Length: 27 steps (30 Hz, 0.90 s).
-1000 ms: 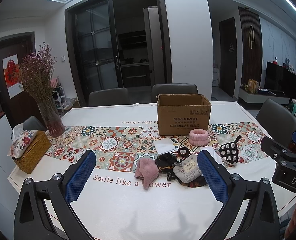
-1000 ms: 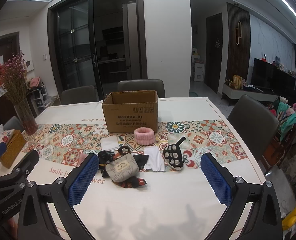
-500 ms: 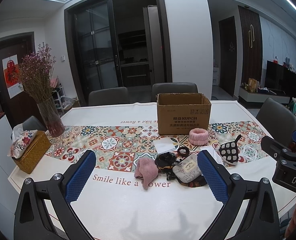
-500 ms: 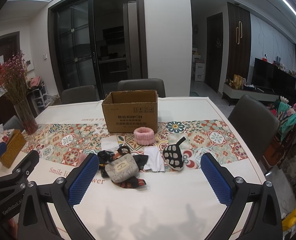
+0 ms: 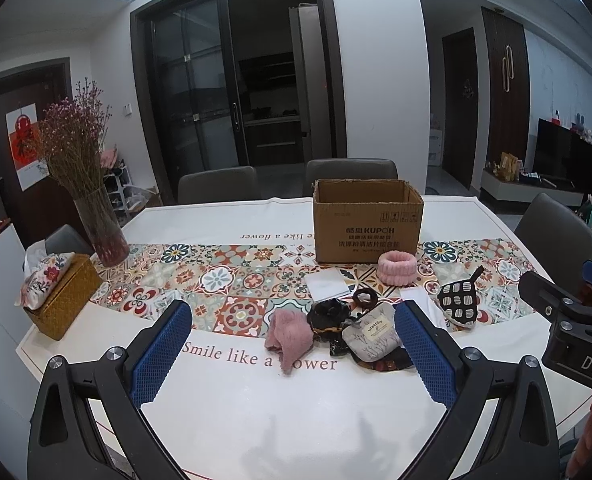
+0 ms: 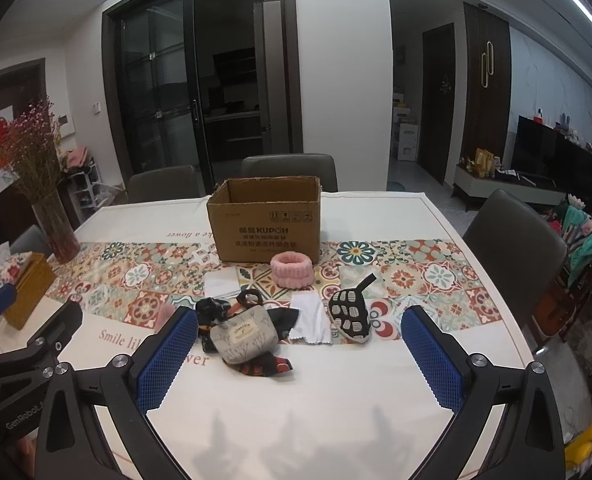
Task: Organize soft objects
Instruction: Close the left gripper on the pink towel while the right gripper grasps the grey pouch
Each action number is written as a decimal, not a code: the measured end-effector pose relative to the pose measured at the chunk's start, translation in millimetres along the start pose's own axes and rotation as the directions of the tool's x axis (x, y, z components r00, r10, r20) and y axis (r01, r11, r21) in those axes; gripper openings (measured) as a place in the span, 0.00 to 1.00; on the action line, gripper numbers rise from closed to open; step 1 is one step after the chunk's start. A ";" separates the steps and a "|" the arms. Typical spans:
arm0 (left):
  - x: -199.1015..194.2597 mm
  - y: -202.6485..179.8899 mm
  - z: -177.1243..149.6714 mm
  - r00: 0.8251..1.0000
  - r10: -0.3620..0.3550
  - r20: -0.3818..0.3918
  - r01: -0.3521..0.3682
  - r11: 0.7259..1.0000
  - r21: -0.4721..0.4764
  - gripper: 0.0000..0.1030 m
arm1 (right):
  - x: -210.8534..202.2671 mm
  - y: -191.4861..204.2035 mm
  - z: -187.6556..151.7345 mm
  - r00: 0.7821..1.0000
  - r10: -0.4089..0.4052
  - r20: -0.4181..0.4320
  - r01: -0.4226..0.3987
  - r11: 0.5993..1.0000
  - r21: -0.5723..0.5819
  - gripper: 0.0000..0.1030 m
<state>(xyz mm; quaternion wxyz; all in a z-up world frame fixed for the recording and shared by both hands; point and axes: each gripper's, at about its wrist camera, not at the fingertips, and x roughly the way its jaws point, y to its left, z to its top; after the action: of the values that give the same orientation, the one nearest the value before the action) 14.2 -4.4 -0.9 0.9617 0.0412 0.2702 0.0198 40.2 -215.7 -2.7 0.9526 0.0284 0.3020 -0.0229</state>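
Observation:
Soft items lie in a cluster on the table: a pink cloth (image 5: 285,330), a grey pouch (image 5: 370,332) (image 6: 241,336), a black scrunchie (image 5: 328,314), a pink headband (image 5: 396,266) (image 6: 291,267), a black-and-white checked mitt (image 5: 458,304) (image 6: 350,314) and white cloths (image 6: 311,318). An open cardboard box (image 5: 366,220) (image 6: 265,220) stands behind them. My left gripper (image 5: 291,356) is open and empty, above the near table edge. My right gripper (image 6: 300,360) is open and empty, just short of the cluster.
A glass vase of dried flowers (image 5: 95,208) and a woven tissue box (image 5: 59,294) stand at the table's left. Grey chairs (image 6: 512,248) ring the table. The patterned runner (image 5: 223,276) crosses the white tablecloth.

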 end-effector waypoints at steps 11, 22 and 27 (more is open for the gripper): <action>6.1 -15.9 -7.0 0.997 0.062 -0.052 -0.064 0.997 -0.036 1.00 | 21.1 -11.9 -1.2 0.997 0.075 -0.033 -0.075 0.997 -0.023 0.99; 19.6 -8.5 -10.9 0.990 0.107 -0.094 -0.111 0.993 -0.043 1.00 | 49.6 -1.0 -1.0 0.985 0.147 -0.087 -0.149 0.988 -0.026 0.99; 45.5 2.3 -2.6 0.992 0.066 -0.105 -0.068 0.997 -0.019 1.00 | 68.8 15.5 3.4 0.988 0.115 -0.101 -0.117 0.993 -0.015 0.99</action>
<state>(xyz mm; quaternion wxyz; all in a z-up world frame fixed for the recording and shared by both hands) 51.6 0.9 -26.5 0.9455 0.0382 0.3184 0.0572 99.2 -202.3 -38.9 0.9362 0.0371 0.3476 0.0372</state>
